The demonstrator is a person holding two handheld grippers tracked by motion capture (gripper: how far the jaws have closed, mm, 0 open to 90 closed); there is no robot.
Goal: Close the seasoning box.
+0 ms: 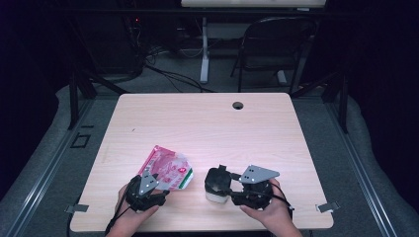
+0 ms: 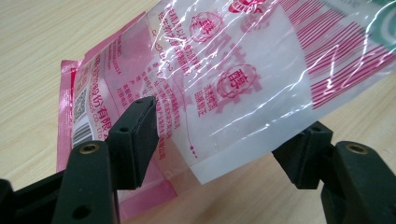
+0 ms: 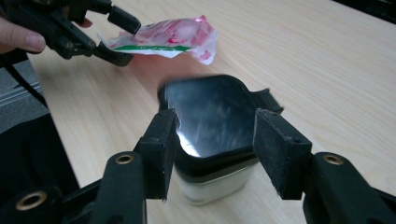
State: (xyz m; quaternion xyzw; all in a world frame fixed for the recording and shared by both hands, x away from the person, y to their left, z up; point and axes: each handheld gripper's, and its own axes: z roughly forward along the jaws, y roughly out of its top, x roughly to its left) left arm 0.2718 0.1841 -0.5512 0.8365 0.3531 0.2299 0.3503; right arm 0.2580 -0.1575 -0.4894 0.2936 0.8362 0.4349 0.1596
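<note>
A pink and clear printed plastic bag (image 1: 168, 170) lies on the wooden table (image 1: 207, 123) at the front left. My left gripper (image 1: 159, 187) is open, and a corner of the bag (image 2: 233, 79) sits loosely between its wide-set jaws. A small white container with a glossy black lid (image 1: 216, 185) stands front and centre. My right gripper (image 1: 228, 186) is open, one jaw on each side of the container (image 3: 210, 112), the left pad close against the lid. Farther off in the right gripper view, the left gripper (image 3: 116, 37) straddles the bag's (image 3: 163, 35) edge.
A round cable hole (image 1: 238, 105) sits near the table's far edge. Behind the table are a black folding chair (image 1: 276, 44), a white desk leg (image 1: 204, 49) and cables on the floor. The table's front edge runs just below both hands.
</note>
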